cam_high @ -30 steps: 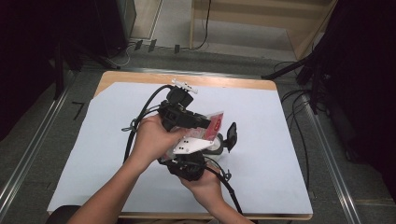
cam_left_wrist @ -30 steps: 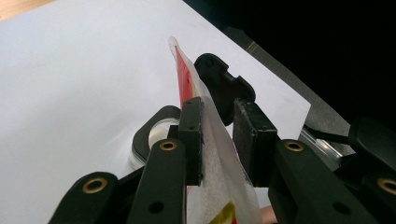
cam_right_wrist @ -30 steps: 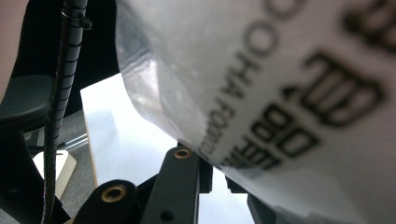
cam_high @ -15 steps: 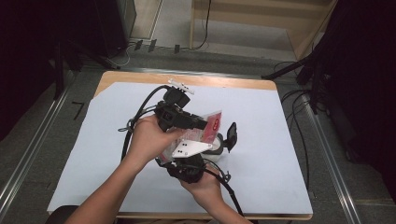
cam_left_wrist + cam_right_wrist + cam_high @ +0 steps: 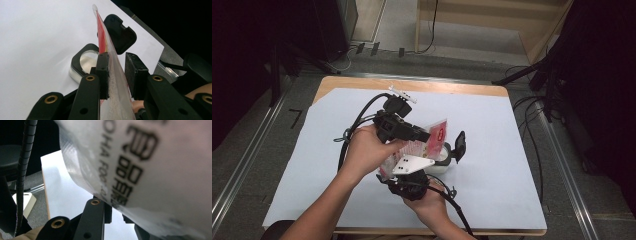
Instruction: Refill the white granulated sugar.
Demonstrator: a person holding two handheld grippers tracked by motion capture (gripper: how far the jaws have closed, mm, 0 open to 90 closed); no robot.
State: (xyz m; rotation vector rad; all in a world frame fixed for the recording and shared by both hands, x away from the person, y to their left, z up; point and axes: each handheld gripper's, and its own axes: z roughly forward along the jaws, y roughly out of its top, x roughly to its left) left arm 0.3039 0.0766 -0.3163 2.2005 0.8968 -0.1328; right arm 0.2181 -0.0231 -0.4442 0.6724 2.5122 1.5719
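Note:
A clear plastic pouch [image 5: 434, 136] with a red printed top hangs above the white sheet, held from both sides. My left gripper [image 5: 424, 136] reaches in from the left and is shut on it; in the left gripper view the pouch [image 5: 110, 57] runs edge-on between the pads of this gripper [image 5: 117, 63]. From below, my right gripper [image 5: 412, 159] is shut on the pouch's lower part, under its grey plate. In the right gripper view the pouch [image 5: 150, 170], printed in black, drops between that gripper's jaws [image 5: 117, 217]. Under the pouch sits a small clear container [image 5: 446, 161] with a black rim [image 5: 85, 62], its black lid [image 5: 459, 144] flipped open.
A white sheet [image 5: 512, 150] covers the wooden table [image 5: 362, 82]. Black cables [image 5: 357, 122] trail from both grippers. A metal rail [image 5: 247, 160] runs along the table's left side, and dark stands and cables [image 5: 537, 100] lie beyond its right edge.

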